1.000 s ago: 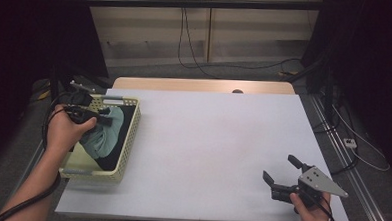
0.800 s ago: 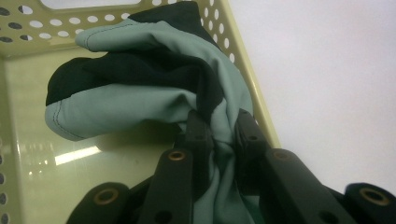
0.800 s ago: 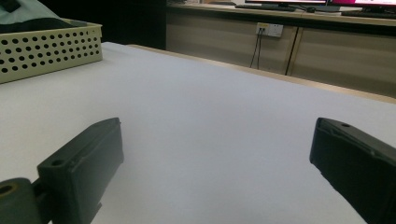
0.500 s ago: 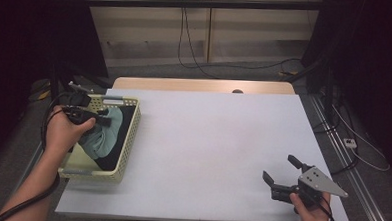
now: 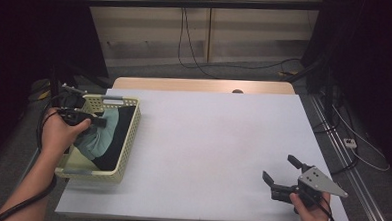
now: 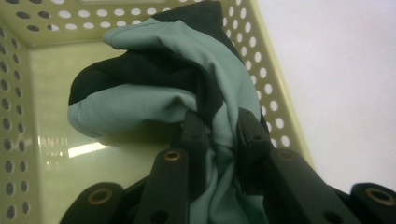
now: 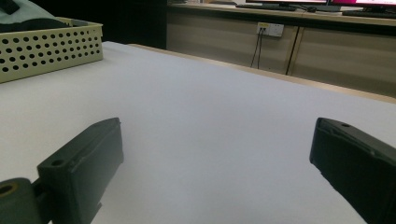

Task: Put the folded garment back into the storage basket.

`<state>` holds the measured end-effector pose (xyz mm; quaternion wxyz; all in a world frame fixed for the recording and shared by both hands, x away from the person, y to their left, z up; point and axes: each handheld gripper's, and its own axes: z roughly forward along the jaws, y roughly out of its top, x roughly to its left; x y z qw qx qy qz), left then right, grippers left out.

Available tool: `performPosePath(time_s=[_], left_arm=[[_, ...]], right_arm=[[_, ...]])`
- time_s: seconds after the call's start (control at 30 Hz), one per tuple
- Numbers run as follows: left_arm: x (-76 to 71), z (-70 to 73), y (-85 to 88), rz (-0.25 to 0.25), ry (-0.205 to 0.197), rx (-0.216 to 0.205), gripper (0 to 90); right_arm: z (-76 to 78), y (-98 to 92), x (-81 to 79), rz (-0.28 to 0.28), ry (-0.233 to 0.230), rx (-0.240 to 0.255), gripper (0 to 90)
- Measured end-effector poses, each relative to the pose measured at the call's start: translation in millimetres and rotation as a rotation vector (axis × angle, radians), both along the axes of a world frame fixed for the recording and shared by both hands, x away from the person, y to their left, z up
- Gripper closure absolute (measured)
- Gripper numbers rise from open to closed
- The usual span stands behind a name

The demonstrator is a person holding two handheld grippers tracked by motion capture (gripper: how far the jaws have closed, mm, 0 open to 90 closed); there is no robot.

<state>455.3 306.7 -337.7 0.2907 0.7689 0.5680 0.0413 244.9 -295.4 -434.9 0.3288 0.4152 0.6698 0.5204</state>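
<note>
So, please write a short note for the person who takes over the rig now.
Left gripper: jaws pinch a fold of the teal and black cloth, inside the yellow basket at the table's left edge.
Right gripper: jaws wide open, nothing between them, low over the white table near its front right corner.
Done: cloth gripped.
Left: cloth not yet out of the basket; probably lift it onto the table.

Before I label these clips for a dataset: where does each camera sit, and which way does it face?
High view: above the person's side, looking forward and down on the white table; forearms, both grippers.
Left gripper view: on the left gripper, facing the teal-and-black cloth it pinches.
Right gripper view: on the right gripper, looking across the table.
Shared: the yellow perforated basket.
</note>
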Motion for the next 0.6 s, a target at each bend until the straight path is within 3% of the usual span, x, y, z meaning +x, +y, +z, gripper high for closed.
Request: performPosePath(time_s=[0.6], left_arm=[[0.9,-13.0,20.5,0.055,0.015,-0.015,75.0]], right_arm=[[-0.5,0.5,0.5,0.003,0.002,-0.002,2.8]])
